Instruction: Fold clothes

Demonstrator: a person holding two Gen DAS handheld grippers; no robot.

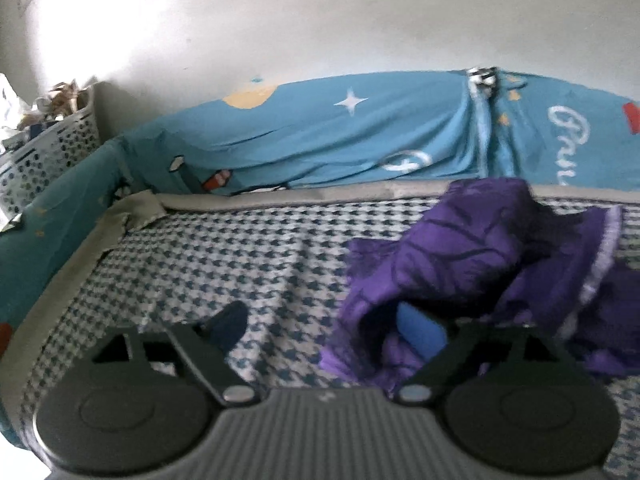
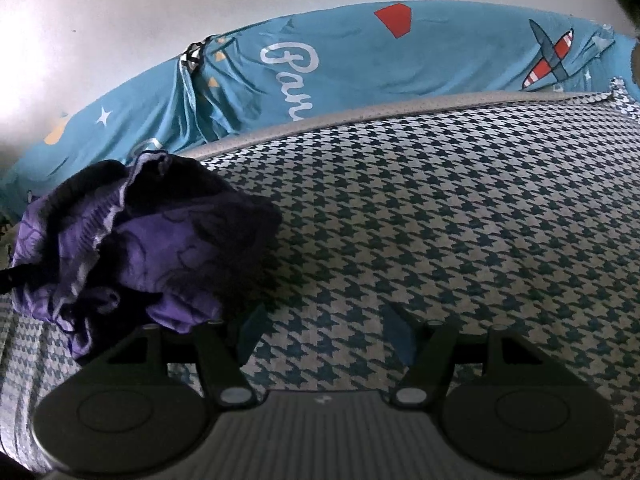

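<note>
We go L to R. At the far left edge of the left wrist view a white perforated basket [image 1: 52, 148] stands by the wall [image 1: 320, 20], stuffed w/ items too blurred to name. Next to it a teal cartoon-print sheet [image 1: 320, 136] — stars, white lettering — drapes along the far side of the bed. The bed itself carries a blue-and-white houndstooth cover [image 1: 240, 260] w/ a grey border.

Our left gripper [image 1: 326, 330] is spread wide. Its left fingertip [image 1: 230, 324] sits over bare houndstooth; the right fingertip [image 1: 422, 328] is pushed into the folds of the purple garment [image 1: 460, 256]. Nothing is clamped between the two as far as we can tell, though the motion blur makes contact hard to judge. The garment is a crumpled heap, dark purple w/ darker line print and a pale lilac trim band, lying on the cover on the right half of this view, near the grey border.

In the right wrist view the same purple garment [image 2: 140, 240] lies bunched at the left, just ahead-left of our right gripper [image 2: 326, 332]. That gripper is also wide open and empty — both blue fingertips [image 2: 254, 330] hover over plain houndstooth cover [image 2: 440, 220], the left one just beside the garment's edge. Further right the teal sheet [image 2: 400, 60] shows a red shape and a red-and-white plane print.
</note>
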